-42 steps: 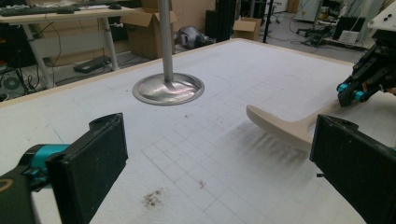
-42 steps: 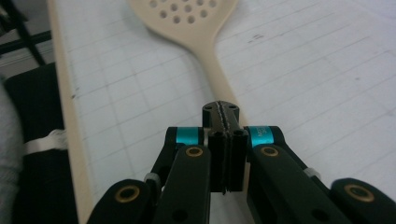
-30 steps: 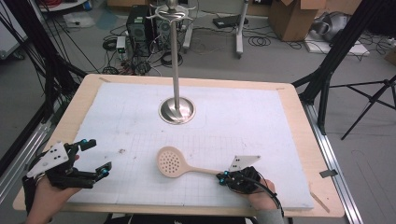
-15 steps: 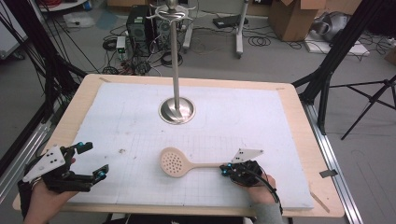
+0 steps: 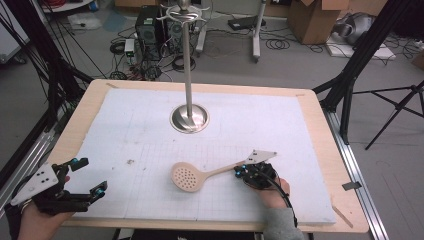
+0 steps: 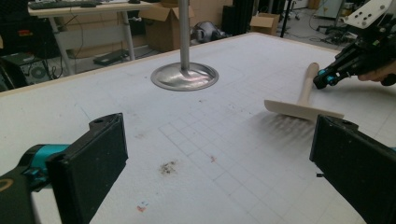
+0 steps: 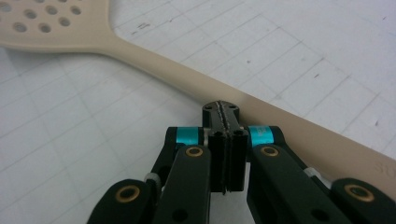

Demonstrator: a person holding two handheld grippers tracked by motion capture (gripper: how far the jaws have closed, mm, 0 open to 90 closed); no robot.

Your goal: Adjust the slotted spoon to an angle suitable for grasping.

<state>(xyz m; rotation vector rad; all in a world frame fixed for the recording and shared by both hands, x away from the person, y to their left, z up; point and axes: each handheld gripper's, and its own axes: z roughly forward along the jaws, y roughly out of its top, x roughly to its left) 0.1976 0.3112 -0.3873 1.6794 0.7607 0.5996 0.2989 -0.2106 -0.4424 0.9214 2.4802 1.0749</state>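
The slotted spoon lies flat on the white table mat, below the metal stand. It looks light, stiff and smooth. My right gripper is pressed together, tips touching its thin handle, the best place to hold. My left gripper is spread wide.

The tabletop is seen from high up at the near side, looking forward and down. Each gripper view sits low and close; the slotted spoon is shared by all three.
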